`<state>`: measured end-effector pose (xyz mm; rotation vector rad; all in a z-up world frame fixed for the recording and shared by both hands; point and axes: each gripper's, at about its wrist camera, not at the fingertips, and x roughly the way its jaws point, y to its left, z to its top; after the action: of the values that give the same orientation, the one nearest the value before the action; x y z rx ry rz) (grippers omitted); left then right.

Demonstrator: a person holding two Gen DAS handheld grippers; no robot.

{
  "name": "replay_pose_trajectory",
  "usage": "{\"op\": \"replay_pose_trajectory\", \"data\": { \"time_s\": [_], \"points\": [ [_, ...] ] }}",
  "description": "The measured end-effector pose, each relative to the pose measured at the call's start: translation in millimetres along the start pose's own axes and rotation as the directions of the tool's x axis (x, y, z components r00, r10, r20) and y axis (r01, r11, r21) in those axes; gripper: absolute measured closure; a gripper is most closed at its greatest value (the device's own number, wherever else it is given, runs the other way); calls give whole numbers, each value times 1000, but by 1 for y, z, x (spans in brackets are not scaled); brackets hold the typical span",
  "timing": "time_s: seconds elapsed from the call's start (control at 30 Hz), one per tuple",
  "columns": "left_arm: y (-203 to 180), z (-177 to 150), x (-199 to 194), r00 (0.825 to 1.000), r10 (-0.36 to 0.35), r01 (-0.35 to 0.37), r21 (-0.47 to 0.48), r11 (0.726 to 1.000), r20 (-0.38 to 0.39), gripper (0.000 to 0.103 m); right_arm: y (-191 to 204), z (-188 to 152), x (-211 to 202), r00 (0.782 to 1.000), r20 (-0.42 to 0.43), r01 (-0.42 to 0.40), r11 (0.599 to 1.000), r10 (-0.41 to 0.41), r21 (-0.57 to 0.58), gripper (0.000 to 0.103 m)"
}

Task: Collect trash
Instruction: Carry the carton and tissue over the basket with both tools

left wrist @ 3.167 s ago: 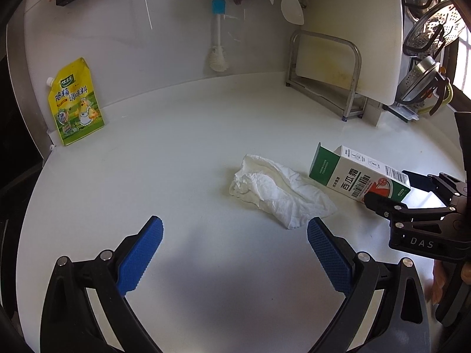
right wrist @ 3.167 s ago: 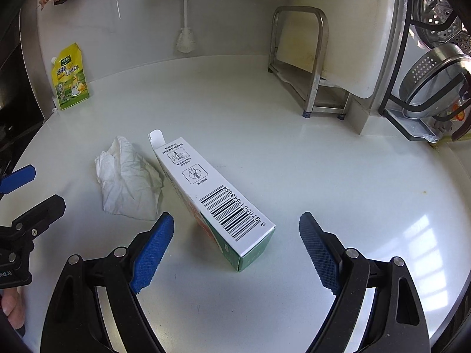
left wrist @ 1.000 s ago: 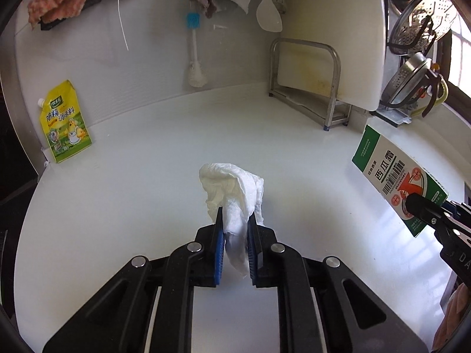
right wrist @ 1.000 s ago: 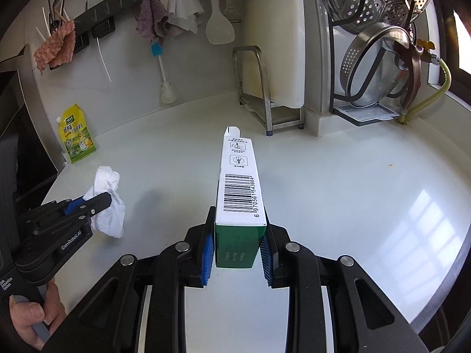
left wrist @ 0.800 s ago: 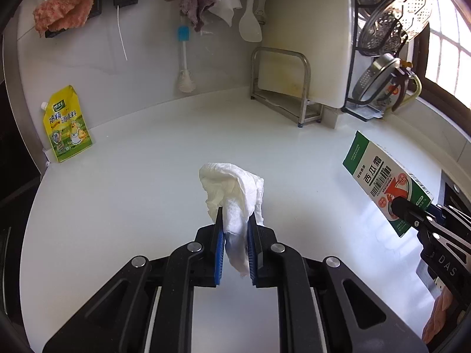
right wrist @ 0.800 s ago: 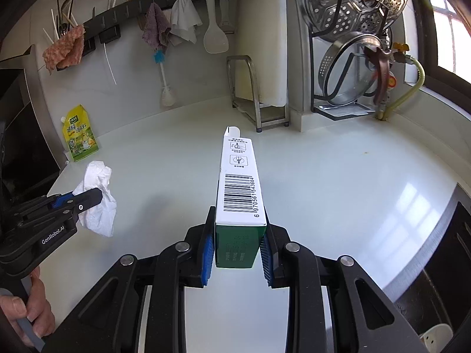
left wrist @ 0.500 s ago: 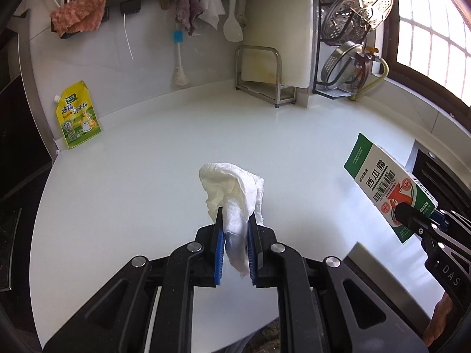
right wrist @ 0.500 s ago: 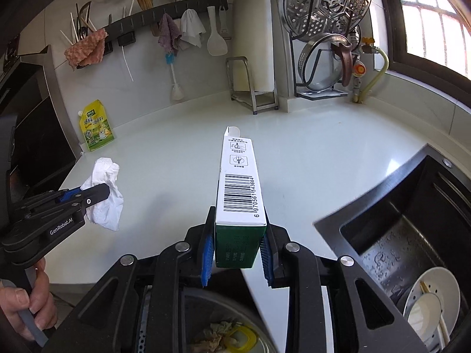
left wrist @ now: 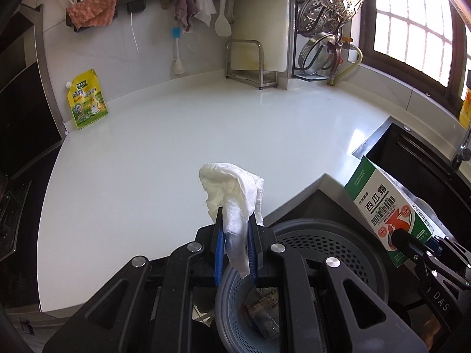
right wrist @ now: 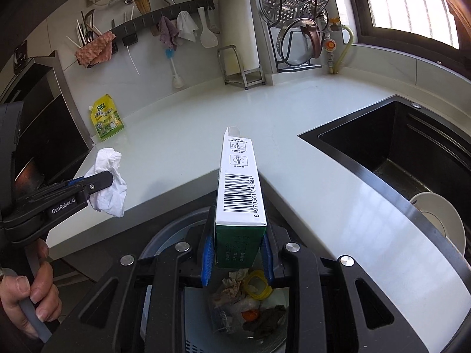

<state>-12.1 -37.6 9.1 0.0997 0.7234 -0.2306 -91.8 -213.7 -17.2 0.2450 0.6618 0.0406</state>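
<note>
Left gripper: jaws clenched on the crumpled tissue, pinched mid-wad so the tail hangs free toward the bin at 5 o'clock below it. Right gripper: jaws clamped across the base of the carton, long axis pointed to 12 o'clock, keeping it rigid. Both pieces are held off the bench, past its front edge; the carton is judged placed over the bin for a drop, the tissue near its rim.

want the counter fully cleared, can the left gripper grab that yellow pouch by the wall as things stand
Probably not yet: the left gripper is shut on the crumpled tissue, over the bin. The white counter towards the yellow pouch is bare.
</note>
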Motion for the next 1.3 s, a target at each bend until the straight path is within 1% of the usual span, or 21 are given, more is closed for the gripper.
{"op": "replay_pose_trajectory", "data": {
  "time_s": [0.13, 0.27, 0.43, 0.5, 0.63, 0.83, 1.13, 1.3],
  "points": [
    [-3, -12, -10, 1000, -21, 21, -6, 1000, 5, 89, 7, -11, -16, 1000, 5, 8, 1000, -8, -21, 77],
    [-5, -23, -13, 999, -44, 44, -6, 999, -13, 89, 7, -21, -26, 1000, 7, 12, 1000, -12, -11, 77],
    [-8, -36, -15, 999, -31, 31, 7, 999, -16, 89, 8, -34, -34, 1000, 12, 20, 1000, -20, -6, 77],
    [-9, -42, -15, 1000, -19, 19, 22, 1000, -14, 89, 9, -38, -34, 1000, 9, 24, 1000, -24, -6, 77],
    [-9, -47, -13, 999, -24, 25, 26, 999, -26, 89, 10, -43, -33, 1000, 0, 13, 1000, -13, 3, 77],
    [-14, -54, -17, 1000, -8, 8, 41, 999, -8, 89, 14, -44, -31, 1000, -6, 6, 1000, -6, -6, 77],
    [-17, -65, -5, 998, -24, 26, 39, 999, -56, 89, 12, -49, -26, 999, -33, 2, 1000, -3, -10, 77],
    [-15, -70, 3, 996, -21, 24, 32, 999, -85, 89, 11, -51, -21, 998, -55, 3, 1000, -4, -12, 77]
  ]
}}
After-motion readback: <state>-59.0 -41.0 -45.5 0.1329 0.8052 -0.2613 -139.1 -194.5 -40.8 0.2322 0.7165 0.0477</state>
